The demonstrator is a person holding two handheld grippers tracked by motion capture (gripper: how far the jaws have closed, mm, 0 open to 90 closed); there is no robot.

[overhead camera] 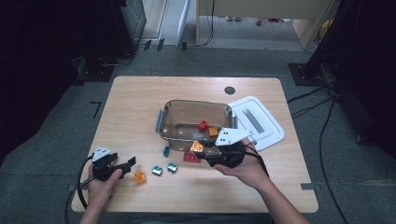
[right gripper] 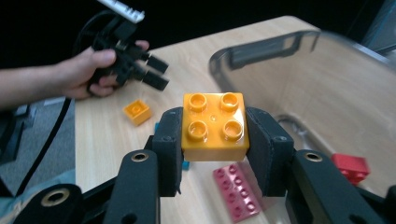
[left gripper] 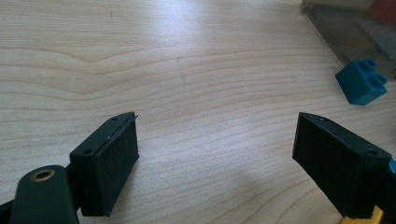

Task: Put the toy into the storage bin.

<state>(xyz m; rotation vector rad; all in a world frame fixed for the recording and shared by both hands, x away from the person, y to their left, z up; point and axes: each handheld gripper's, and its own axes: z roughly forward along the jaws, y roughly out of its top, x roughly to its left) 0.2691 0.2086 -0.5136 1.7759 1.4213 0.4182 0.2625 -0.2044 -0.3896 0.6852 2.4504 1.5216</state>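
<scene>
Between the two black jaws of the right gripper (right gripper: 215,140) sat an orange four-stud brick (right gripper: 214,126), studs up, each jaw pressed flat against one of its opposite sides; it was held clear of the table. Taken against the clear plastic bin (overhead camera: 169,122), this brick (overhead camera: 197,146) hung at the bin's near wall, just outside the rim. A pink flat plate (right gripper: 236,191) lay on the table directly beneath the held brick, close against the bin's near wall. A red brick (overhead camera: 203,125) and another orange brick (overhead camera: 213,131) lay inside the bin. The white lid (overhead camera: 268,126) lay just beside the bin, on its right.

Well away from the bin, toward the near left corner, the left gripper (left gripper: 217,163) stood with jaws wide apart and nothing between them, over bare wood. A small orange brick (overhead camera: 140,177) lay just beside it, on the bin's side. A teal brick (left gripper: 362,81) lay close to the bin's near wall.
</scene>
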